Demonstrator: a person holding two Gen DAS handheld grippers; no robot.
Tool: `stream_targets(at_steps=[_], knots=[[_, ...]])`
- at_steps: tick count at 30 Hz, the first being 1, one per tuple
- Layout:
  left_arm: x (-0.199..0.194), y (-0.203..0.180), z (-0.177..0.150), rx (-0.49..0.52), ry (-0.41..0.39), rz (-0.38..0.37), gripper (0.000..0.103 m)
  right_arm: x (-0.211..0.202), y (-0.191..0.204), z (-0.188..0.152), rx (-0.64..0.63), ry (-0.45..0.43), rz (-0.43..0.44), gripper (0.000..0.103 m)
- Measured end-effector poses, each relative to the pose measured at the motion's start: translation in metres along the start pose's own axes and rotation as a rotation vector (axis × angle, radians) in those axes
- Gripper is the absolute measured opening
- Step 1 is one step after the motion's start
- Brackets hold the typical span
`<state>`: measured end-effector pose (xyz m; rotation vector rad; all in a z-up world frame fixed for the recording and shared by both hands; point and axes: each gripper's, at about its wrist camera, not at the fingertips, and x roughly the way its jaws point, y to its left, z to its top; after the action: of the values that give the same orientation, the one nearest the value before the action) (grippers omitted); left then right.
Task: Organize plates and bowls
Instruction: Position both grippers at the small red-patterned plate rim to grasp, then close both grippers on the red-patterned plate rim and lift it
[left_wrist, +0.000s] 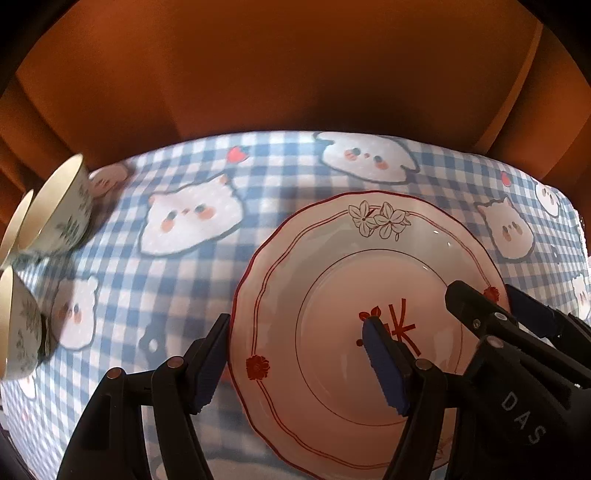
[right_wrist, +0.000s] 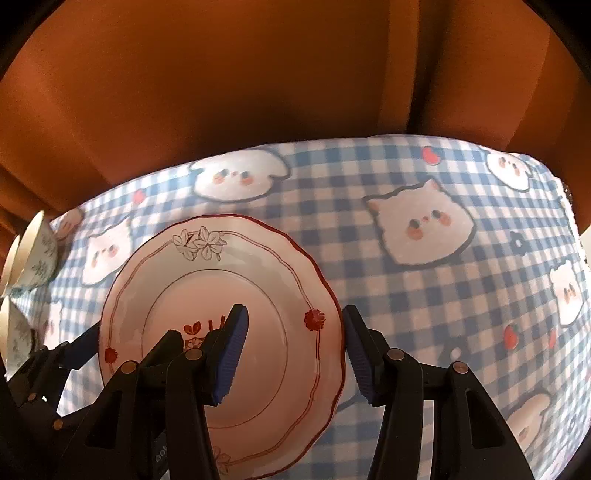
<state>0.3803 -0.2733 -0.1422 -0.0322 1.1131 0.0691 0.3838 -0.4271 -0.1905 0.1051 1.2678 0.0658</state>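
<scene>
A pink scalloped plate (left_wrist: 332, 258) with a red rim line and flower prints sits between both grippers, a little above the checked cloth. My left gripper (left_wrist: 297, 325) straddles its left rim, one pad outside the edge and one on the plate's well, and it is shut on the plate. On the opposite side, my right gripper (right_wrist: 295, 312) grips the right rim of the plate (right_wrist: 221, 280) the same way. The right gripper (left_wrist: 495, 306) also shows across the plate in the left wrist view. Cream bowls with green leaf prints (left_wrist: 59, 210) (left_wrist: 18, 328) stand at the far left.
A blue-and-white checked tablecloth (left_wrist: 258, 177) with cartoon animal faces covers the table. An orange-brown wall (left_wrist: 258, 74) rises right behind the table's far edge. The bowls (right_wrist: 38, 254) crowd the left edge. To the right of the plate lies bare cloth (right_wrist: 443, 295).
</scene>
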Motion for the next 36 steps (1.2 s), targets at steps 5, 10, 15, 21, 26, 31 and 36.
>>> stream_targets(at_steps=[5,10,15,21,26,31,36], knots=[[-0.001,0.006,0.002,-0.008,-0.003,-0.013,0.071,-0.005,0.007,-0.007,-0.005,0.005,0.038,0.055],[0.006,0.005,0.005,-0.015,0.000,-0.004,0.069,-0.001,0.004,-0.005,-0.036,-0.023,0.033,0.041],[0.011,0.009,0.006,-0.056,-0.004,-0.006,0.067,0.014,0.005,-0.005,-0.080,-0.003,0.014,0.038],[0.011,0.007,0.007,-0.018,-0.013,0.004,0.066,0.016,0.008,-0.005,-0.078,0.010,-0.005,0.038],[-0.003,0.005,0.007,0.009,-0.036,0.020,0.065,0.009,0.014,-0.003,-0.087,0.009,-0.024,0.038],[-0.026,0.008,0.007,0.016,-0.066,0.019,0.065,-0.009,0.018,0.000,-0.088,-0.014,-0.031,0.038],[-0.053,0.014,0.004,0.023,-0.102,0.014,0.064,-0.037,0.022,0.000,-0.085,-0.043,-0.034,0.038]])
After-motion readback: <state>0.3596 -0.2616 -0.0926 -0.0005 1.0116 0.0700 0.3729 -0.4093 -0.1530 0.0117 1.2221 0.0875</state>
